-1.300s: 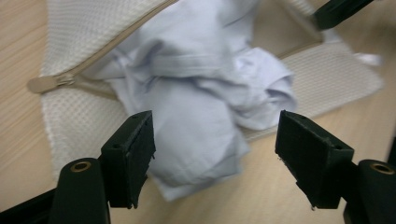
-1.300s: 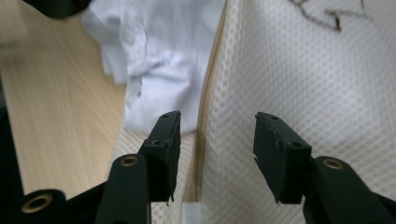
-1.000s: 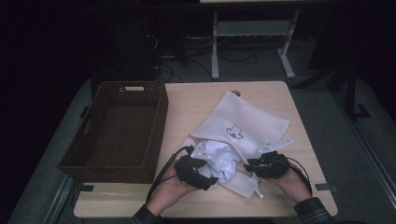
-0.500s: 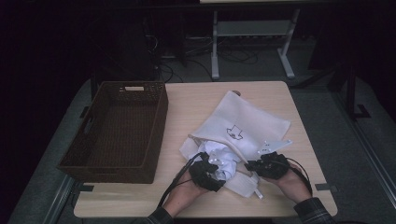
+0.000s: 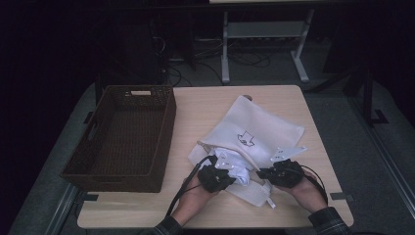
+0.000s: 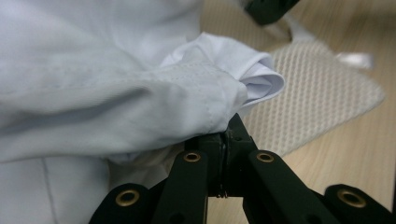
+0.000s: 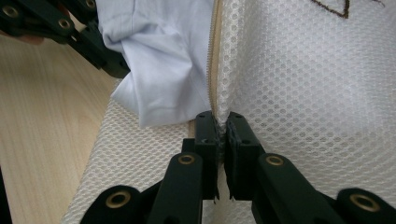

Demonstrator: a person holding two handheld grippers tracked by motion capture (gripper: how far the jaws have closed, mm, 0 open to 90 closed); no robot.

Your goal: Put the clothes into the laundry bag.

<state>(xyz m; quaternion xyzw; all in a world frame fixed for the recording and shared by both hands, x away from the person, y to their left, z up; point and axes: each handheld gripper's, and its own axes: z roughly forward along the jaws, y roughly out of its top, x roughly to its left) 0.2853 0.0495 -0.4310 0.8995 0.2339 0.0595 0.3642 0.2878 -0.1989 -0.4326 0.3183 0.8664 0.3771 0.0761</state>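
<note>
A brown wicker basket (image 5: 122, 137) stood at the table's (image 5: 205, 105) left while, near the front edge, the left gripper (image 5: 230, 177), its jaws having just closed, pinched a white garment (image 6: 140, 88) and the right gripper (image 5: 262, 173) clamped the zipper edge of the mesh laundry bag (image 5: 264, 129).

place: lab | signs: dark room, floor cables (image 5: 195, 54), metal stand (image 5: 264, 39), table (image 5: 205, 103)
</note>
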